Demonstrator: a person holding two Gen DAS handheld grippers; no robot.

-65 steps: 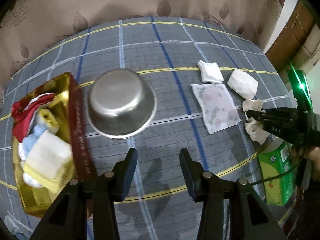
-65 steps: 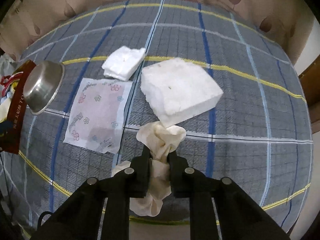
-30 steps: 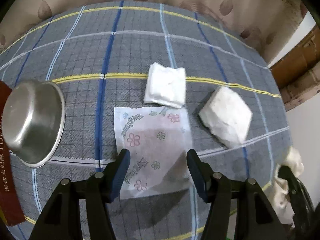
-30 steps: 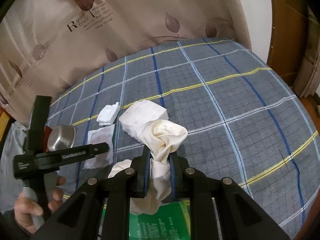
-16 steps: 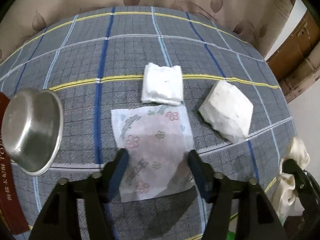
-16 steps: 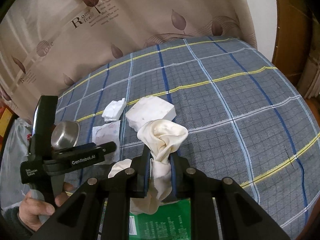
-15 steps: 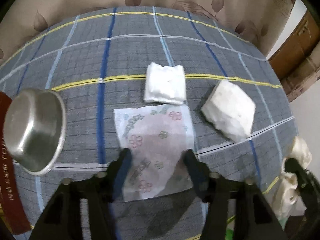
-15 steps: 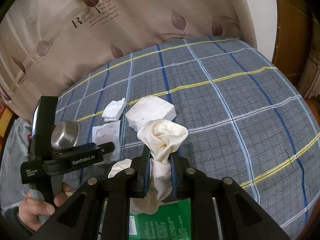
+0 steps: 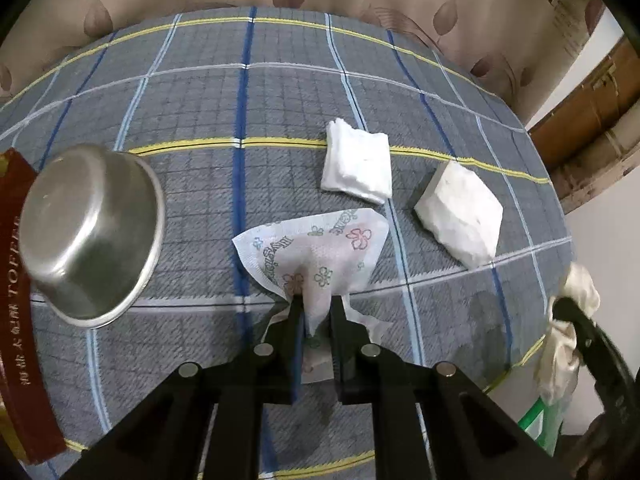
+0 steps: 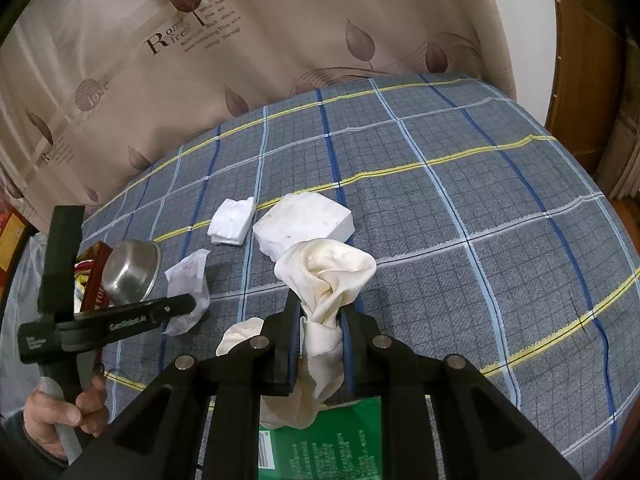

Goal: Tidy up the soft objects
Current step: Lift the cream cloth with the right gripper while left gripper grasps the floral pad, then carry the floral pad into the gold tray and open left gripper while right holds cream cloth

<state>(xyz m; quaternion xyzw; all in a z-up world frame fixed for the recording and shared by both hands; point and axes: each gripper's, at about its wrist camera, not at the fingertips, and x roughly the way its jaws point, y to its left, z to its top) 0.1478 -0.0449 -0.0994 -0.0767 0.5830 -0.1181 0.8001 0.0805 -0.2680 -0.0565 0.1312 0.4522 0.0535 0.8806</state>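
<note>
Jaws of left gripper (image 9: 317,305) just closed, pinching thin white flower-printed tissue sheet (image 9: 320,254), bunched above grey plaid bedsheet (image 9: 200,128). Right gripper (image 10: 320,312) clamped on crumpled cream cloth (image 10: 326,276). Beyond: folded white tissue (image 9: 357,166), white foam block (image 9: 460,216); leftward, upturned steel bowl (image 9: 90,232).

Red tin (image 9: 16,300) cut off leftward

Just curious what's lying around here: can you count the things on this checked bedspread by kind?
White folded tissue stacks: 2
Flower-printed tissue: 1
Cream cloth: 1
Steel bowl: 1
Total: 5
</note>
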